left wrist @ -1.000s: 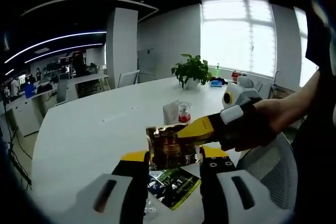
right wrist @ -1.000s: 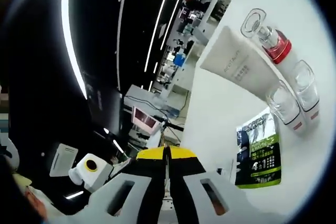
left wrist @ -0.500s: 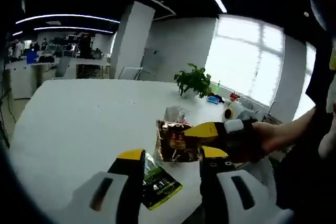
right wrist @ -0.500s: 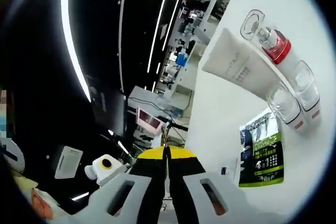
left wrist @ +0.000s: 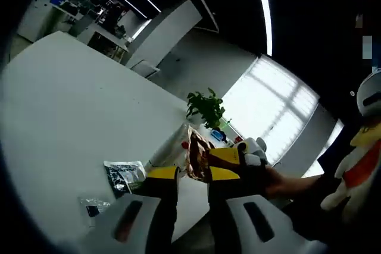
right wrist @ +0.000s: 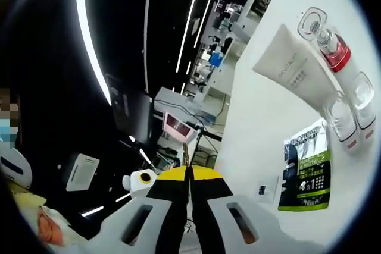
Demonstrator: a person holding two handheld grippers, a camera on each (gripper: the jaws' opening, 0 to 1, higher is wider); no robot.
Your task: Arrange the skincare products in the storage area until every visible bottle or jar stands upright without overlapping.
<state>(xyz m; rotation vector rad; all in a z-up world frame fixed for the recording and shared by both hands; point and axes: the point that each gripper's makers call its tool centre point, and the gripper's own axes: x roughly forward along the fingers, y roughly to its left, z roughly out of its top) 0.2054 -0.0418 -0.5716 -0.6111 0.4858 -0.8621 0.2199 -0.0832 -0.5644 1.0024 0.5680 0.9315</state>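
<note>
A shiny brown-gold sachet point(left wrist: 196, 160) hangs in the air above the table edge, pinched by my right gripper point(left wrist: 215, 157), which comes in from the right in a person's hand point(left wrist: 280, 181). My left gripper point(left wrist: 193, 174) is open just below it, one yellow tip on each side of the sachet's lower edge. In the right gripper view my right gripper point(right wrist: 188, 172) is shut, with the thin sachet edge point(right wrist: 187, 157) between its jaws. On the white table point(right wrist: 262, 129) are a white tube point(right wrist: 292, 74), a red-collared bottle point(right wrist: 330, 41) and two clear-capped bottles point(right wrist: 342, 122).
A green-black sachet point(right wrist: 309, 168) lies flat near the bottles; it also shows as a dark sachet point(left wrist: 124, 173) beside a small clear packet point(left wrist: 92, 206). A potted plant point(left wrist: 205, 108) stands at the far end of the table. A plush toy point(left wrist: 363, 147) is at the right.
The left view has tilted and swung. My left gripper's jaws have drawn closer together around the sachet. The right gripper still pinches the sachet and has shifted a little.
</note>
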